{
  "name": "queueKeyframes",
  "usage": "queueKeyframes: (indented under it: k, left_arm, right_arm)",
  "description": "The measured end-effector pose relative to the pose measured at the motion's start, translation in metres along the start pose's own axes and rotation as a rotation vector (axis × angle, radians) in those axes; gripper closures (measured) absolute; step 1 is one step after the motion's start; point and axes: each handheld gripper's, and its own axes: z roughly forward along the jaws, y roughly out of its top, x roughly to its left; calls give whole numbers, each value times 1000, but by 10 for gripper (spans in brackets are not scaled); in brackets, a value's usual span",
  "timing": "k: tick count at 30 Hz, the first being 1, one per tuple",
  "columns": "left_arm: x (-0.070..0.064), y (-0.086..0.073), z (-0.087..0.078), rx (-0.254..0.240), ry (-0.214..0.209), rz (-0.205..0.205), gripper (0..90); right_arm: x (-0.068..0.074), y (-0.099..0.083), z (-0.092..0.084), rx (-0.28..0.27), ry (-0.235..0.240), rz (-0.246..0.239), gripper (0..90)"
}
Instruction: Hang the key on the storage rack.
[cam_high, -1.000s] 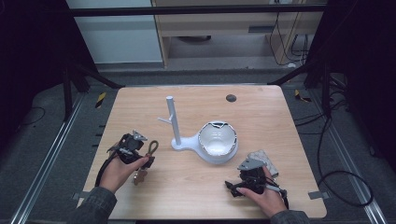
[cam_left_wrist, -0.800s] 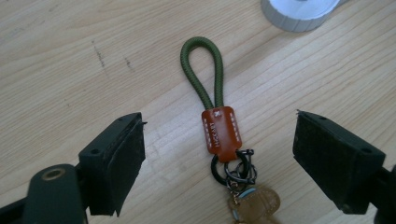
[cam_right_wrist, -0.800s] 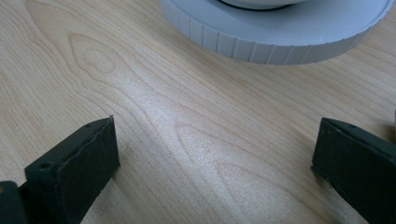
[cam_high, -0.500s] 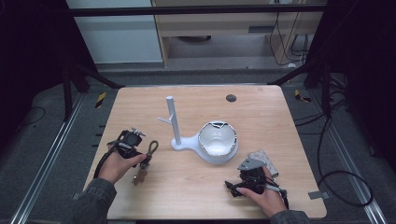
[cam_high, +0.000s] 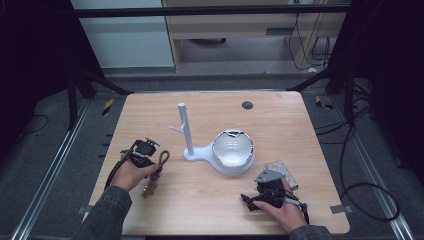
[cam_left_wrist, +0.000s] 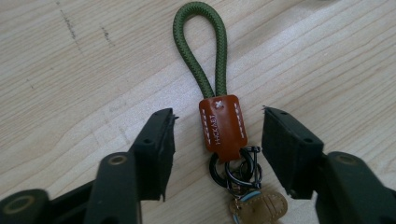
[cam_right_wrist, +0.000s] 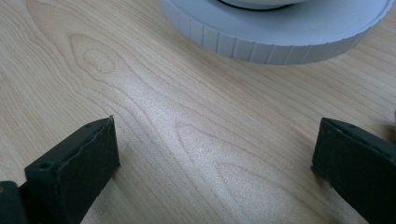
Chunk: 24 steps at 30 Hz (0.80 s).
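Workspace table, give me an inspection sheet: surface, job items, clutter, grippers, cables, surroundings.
Surface: light wooden table, dark round spot near the far edge.
Job's things: keychain with green cord loop, brown leather tab and metal rings, flat on the table; white stand with upright pegged post, its round base holding a white bowl.
Clutter: small grey patterned item beside the right hand.
Grippers: left hand-held gripper open, jaws either side of the leather tab, not touching; right hand-held gripper open over bare wood near the stand's base.
Cables: black cables on the floor at right.
Surroundings: dark floor, metal rails, cabinet beyond.
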Motion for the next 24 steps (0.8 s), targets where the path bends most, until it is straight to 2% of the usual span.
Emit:
queueKeyframes:
  k: [13, 16, 24]
  left_arm:
    - [-2, -3, 16, 24, -18, -25, 542]
    - [-1, -4, 16, 12, -26, -37, 563]
    - [-1, -4, 17, 8, -21, -34, 603]
  right_arm:
    - [0, 0, 0, 0, 1, -1, 5]
    - [0, 0, 0, 0, 1, -1, 5]
    - [0, 0, 0, -2, 4, -5, 5]
